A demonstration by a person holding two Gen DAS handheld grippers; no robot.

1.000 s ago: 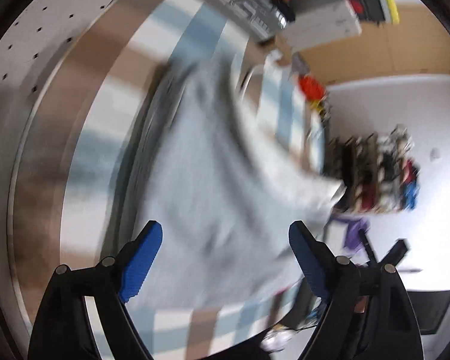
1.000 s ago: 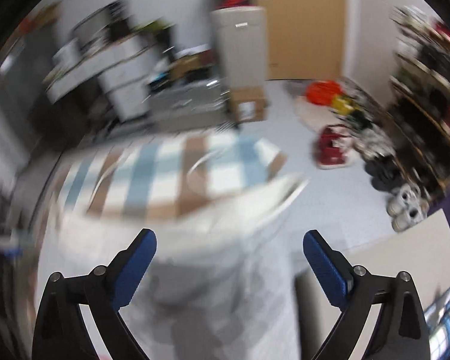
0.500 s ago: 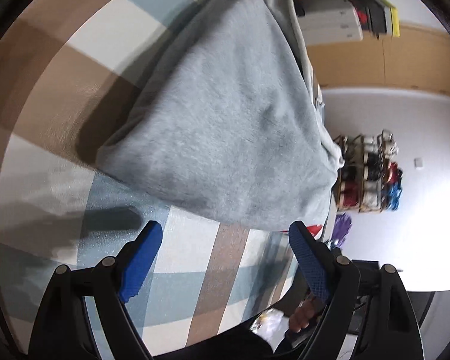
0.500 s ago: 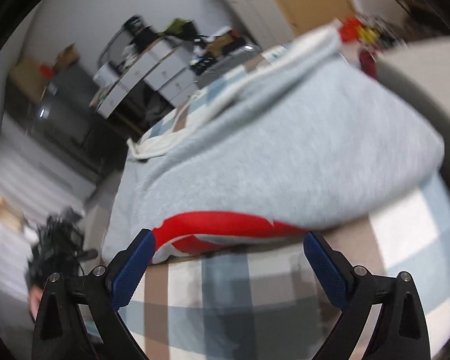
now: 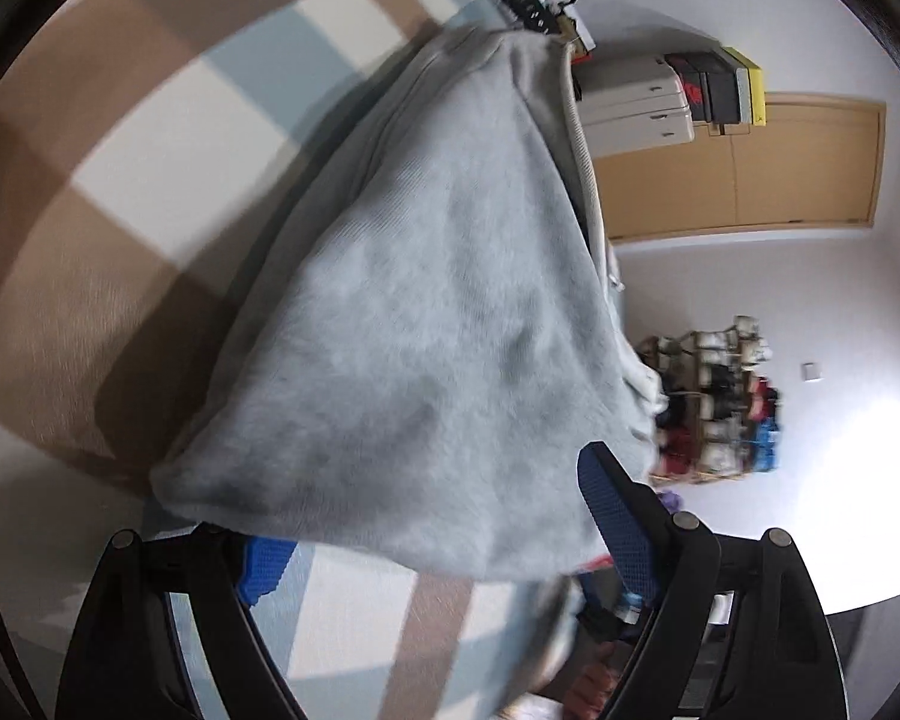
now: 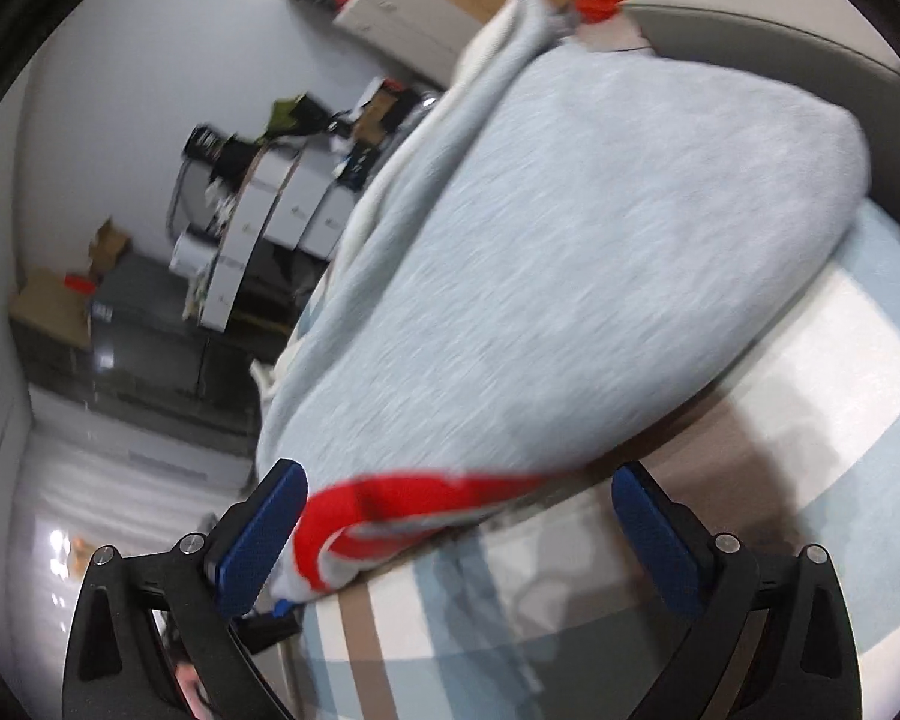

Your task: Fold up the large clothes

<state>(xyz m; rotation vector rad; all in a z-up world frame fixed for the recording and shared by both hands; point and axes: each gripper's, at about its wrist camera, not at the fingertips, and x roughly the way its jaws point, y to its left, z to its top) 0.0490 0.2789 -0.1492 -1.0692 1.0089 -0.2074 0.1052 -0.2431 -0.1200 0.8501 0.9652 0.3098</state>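
Grey garment (image 5: 426,312), folded, red-trimmed

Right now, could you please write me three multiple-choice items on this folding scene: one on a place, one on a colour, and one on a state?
1. Where does the grey garment lie?
A. On the checked cloth
B. On the shoe rack
C. On the bare floor

2. What colour is the band at the garment's near edge in the right wrist view?
A. Green
B. Red
C. Yellow

3. How do the jaws of the right gripper stand?
A. Shut on the garment
B. Shut on nothing
C. Open, with the garment's edge between them

Answers:
1 A, since brown, white and pale blue checks show around and under the garment.
2 B, since a bright red strip runs along the hem.
3 C, since the two blue pads stand far apart and do not clamp the fabric.
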